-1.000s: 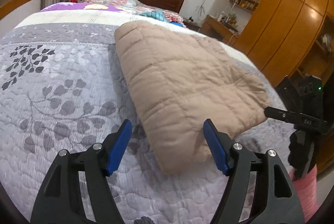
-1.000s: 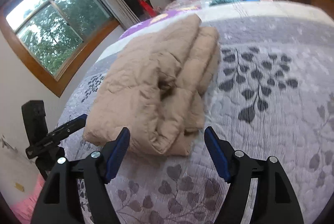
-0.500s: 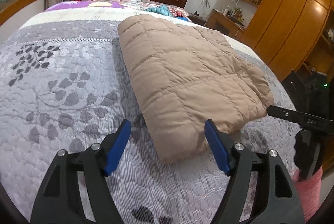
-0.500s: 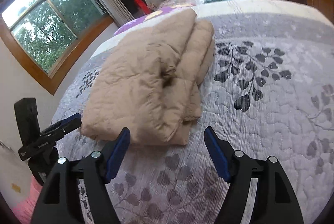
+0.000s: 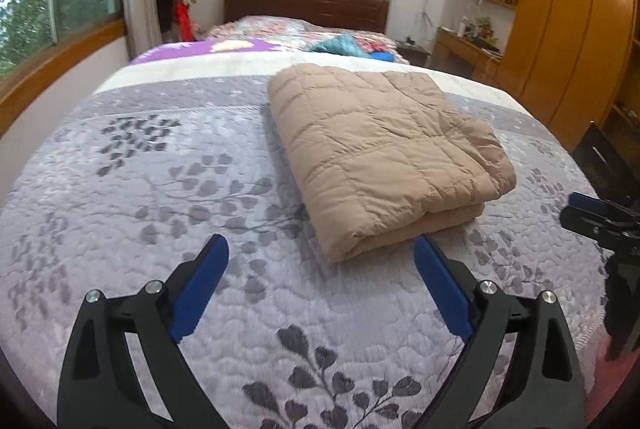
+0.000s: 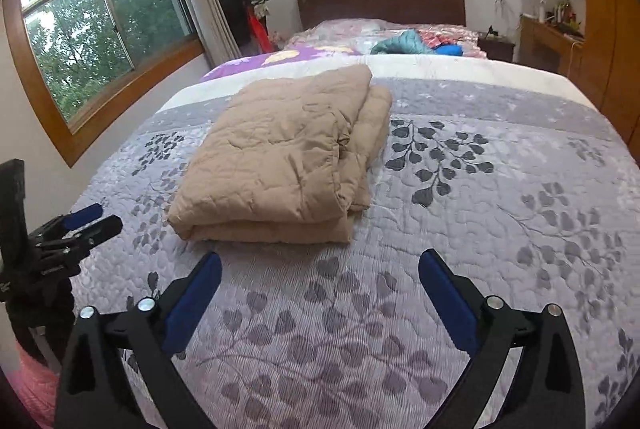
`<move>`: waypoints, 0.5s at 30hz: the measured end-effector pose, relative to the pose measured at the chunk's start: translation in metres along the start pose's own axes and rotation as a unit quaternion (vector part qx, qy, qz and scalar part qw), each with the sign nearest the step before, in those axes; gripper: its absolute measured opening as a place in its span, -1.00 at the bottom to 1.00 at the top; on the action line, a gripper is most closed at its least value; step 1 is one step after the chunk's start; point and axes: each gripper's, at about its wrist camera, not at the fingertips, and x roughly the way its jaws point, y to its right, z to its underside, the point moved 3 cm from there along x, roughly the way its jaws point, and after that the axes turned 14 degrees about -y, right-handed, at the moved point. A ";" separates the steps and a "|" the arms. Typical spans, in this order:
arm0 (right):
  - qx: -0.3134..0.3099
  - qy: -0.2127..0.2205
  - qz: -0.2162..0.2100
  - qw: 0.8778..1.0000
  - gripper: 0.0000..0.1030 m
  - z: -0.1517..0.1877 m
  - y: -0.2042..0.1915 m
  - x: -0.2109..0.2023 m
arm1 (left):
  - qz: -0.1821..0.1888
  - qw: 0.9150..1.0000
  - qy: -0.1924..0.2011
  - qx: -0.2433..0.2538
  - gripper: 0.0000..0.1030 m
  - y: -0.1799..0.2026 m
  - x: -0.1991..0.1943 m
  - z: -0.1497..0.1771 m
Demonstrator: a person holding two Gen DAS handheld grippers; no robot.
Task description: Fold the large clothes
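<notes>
A tan quilted garment [image 5: 384,145] lies folded in a thick rectangle on the grey leaf-patterned bedspread [image 5: 160,189]. It also shows in the right wrist view [image 6: 288,157], left of centre. My left gripper [image 5: 320,261] is open and empty, held a little back from the garment's near edge. My right gripper [image 6: 320,269] is open and empty, just short of the garment's near corner. Each gripper shows at the edge of the other's view: the right one [image 5: 600,217] and the left one [image 6: 76,225].
A dark wooden headboard [image 5: 304,5] and loose teal and blue clothes [image 5: 348,47] lie at the far end of the bed. Wooden wardrobes [image 5: 572,29] stand on the right. Windows [image 6: 100,29] and a coat rack [image 6: 244,9] stand on the left.
Both grippers have drawn back and levelled out, away from the folded garment. The garment lies still and now sits farther from the fingers in both views.
</notes>
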 end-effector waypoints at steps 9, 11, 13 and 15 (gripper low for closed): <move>0.004 0.000 0.031 1.000 0.92 0.023 -0.013 -0.021 | -0.039 0.999 0.008 -0.003 0.84 0.007 -0.030 0.026; 0.005 0.002 0.034 0.999 0.92 0.028 -0.016 -0.025 | -0.036 0.999 0.010 -0.003 0.84 0.010 -0.037 0.033; 0.005 0.002 0.037 0.999 0.92 0.034 -0.020 -0.029 | -0.038 0.999 0.012 -0.004 0.84 0.013 -0.043 0.037; 0.006 0.000 0.041 0.999 0.92 0.038 -0.023 -0.031 | -0.042 0.999 0.015 -0.004 0.85 0.015 -0.049 0.042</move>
